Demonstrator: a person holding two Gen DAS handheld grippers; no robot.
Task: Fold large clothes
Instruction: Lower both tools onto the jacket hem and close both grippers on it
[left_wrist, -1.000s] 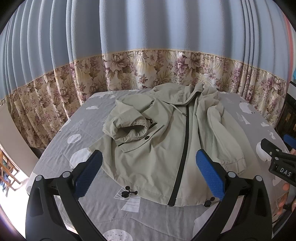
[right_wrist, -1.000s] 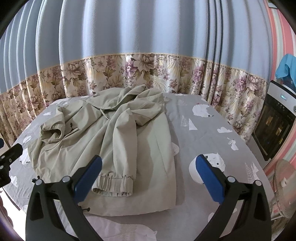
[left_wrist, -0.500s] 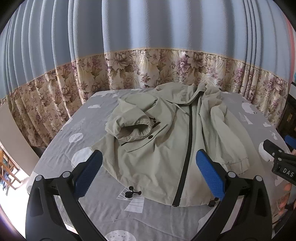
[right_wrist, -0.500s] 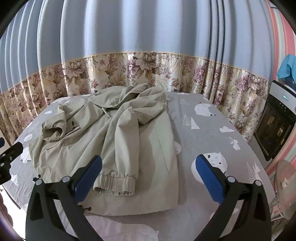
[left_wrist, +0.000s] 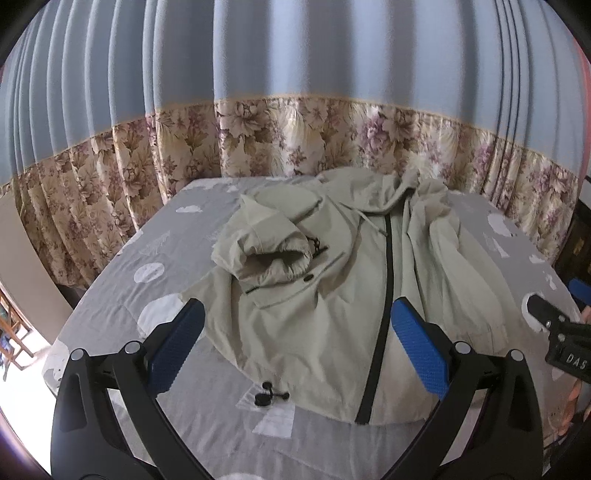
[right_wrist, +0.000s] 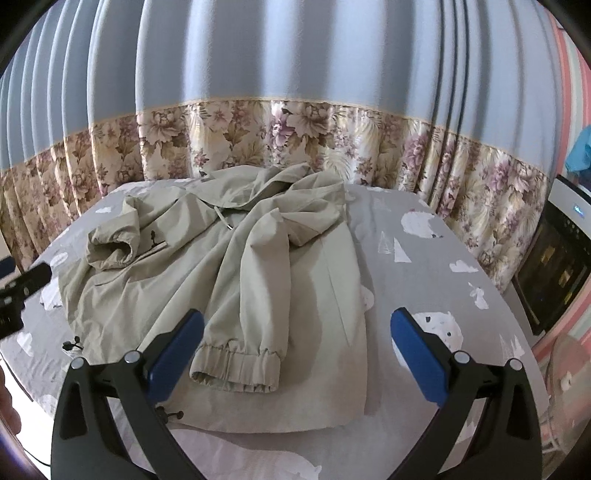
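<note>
Since a second ago both views have drawn slightly nearer the jacket (left_wrist: 332, 280), which lies as it did. We see this pale khaki jacket spread front-up on a bed (left_wrist: 155, 236) with a grey patterned sheet, hood at the far end by the curtain (left_wrist: 295, 92), hem at the near edge.

From our left gripper (left_wrist: 295, 347), jaws wide open and holding nothing, the jacket's near hem and black zip (left_wrist: 384, 295) sit between and just beyond the blue pads (left_wrist: 177, 343). One sleeve is bunched on the far left, its cuff (left_wrist: 277, 262) gaping towards us.

Our right gripper (right_wrist: 295, 350) is also wide open and empty. The other sleeve lies folded across the jacket's body, its elastic cuff (right_wrist: 236, 369) just beside the left pad, between the jaws. Bare sheet lies before the right pad.
</note>
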